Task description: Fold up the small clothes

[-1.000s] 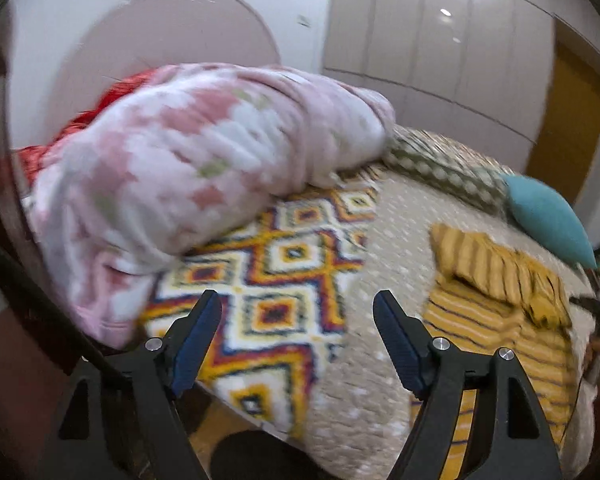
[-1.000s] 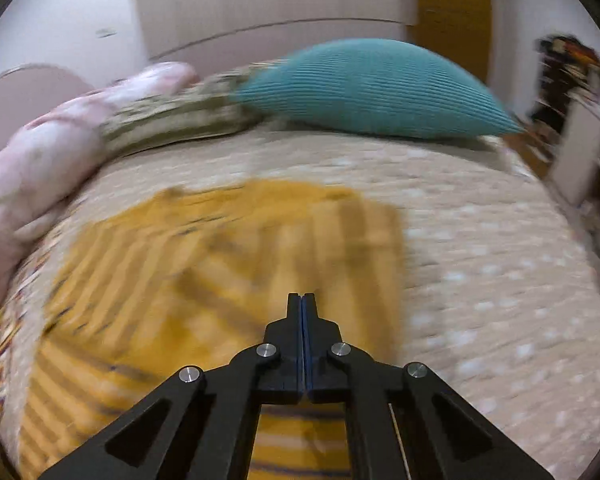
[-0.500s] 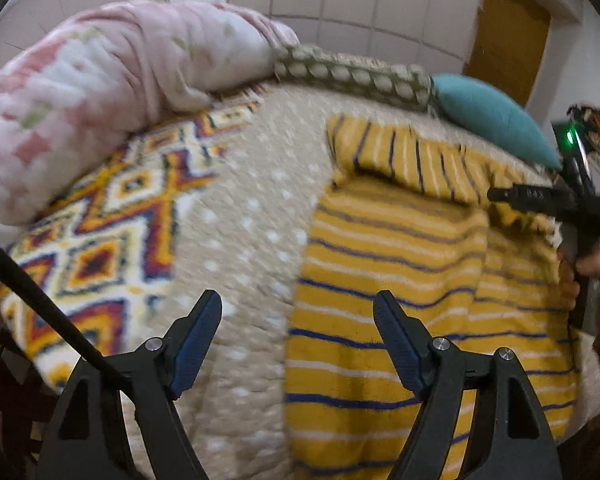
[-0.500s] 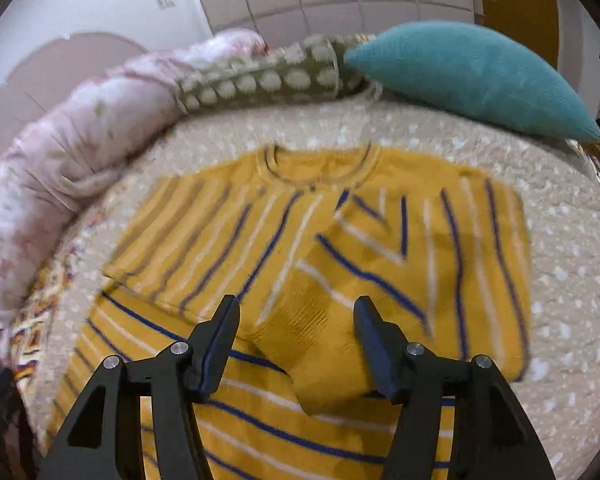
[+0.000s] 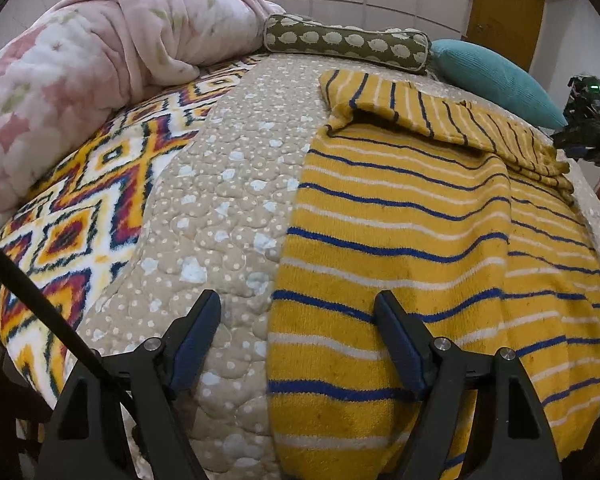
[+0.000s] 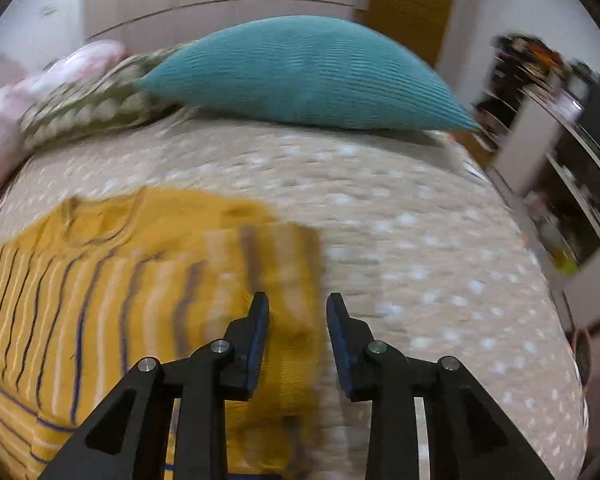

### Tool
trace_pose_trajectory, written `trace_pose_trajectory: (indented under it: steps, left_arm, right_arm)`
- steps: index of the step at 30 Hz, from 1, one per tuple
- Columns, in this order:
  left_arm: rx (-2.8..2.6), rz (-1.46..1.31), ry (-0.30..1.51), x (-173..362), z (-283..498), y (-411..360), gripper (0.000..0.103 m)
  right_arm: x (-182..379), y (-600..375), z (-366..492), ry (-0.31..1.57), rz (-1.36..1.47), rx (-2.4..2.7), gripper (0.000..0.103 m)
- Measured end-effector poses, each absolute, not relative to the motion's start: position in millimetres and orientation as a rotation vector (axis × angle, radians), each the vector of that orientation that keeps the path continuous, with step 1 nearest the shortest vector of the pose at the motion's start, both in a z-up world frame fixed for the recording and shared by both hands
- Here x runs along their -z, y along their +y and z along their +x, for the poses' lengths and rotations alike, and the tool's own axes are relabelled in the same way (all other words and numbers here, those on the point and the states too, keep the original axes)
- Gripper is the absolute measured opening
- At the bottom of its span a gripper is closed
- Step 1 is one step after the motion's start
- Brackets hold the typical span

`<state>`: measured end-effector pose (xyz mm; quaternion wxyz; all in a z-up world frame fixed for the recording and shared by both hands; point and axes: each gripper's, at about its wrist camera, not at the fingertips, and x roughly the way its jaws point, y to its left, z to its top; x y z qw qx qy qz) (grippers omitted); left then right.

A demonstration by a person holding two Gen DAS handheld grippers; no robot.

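**Sleeve released, both hand-held grippers now positioned at the sweater's edges**

The yellow striped sweater (image 5: 420,240) is spread on the bed (image 5: 220,208), between the patterned blanket (image 5: 80,200) and the teal pillow (image 5: 496,76). Its sleeves are seen folded across the chest at the end nearer the pillow.

A second ago the right hand-held gripper (image 6: 298,314) was pressed shut; half a second ago it was opened wide above the folded sleeve. Now its jaws are parted more narrowly and set over the sweater's pillow-side edge, with nothing seen held between them; the view is blurred by motion. The left hand-held gripper (image 5: 298,314) has been swung from the pink duvet (image 5: 100,60) towards the sweater, and its open jaws now straddle the side edge near the hem, away from the pillow.

The sleeve fold is judged complete. A lengthwise fold of the body is probably being prepared, each edge needing to be pinched first.
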<state>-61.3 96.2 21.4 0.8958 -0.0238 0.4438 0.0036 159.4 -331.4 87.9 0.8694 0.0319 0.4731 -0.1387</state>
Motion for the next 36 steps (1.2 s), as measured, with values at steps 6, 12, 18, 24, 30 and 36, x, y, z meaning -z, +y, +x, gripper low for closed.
trace_pose_trajectory:
  steps: [6, 12, 18, 24, 30, 36]
  left_arm:
    - [0.005, -0.024, 0.916, -17, -60, 93, 0.087]
    - [-0.003, -0.018, 0.926, -18, -60, 91, 0.087]
    - [0.01, -0.033, 0.917, -21, -66, 94, 0.083]
    - [-0.014, -0.045, 0.896, -22, -71, 93, 0.083]
    - [0.014, -0.052, 0.912, -27, -79, 91, 0.084]
    - [0.105, -0.194, 0.918, -55, -88, 112, 0.084]
  right_arm:
    - [-120, -351, 88, 0.849, 0.193, 0.202, 0.065]
    - [-87, -372, 5, 0.981, 0.483, 0.009, 0.064]
    - [-66, -376, -70, 1.018, 0.585, -0.049, 0.064]
    - [-56, -381, -110, 0.975, 0.689, -0.029, 0.064]
    - [-52, -375, -118, 0.967, 0.68, -0.014, 0.064]
    - [-48, -371, -118, 0.963, 0.689, -0.027, 0.064]
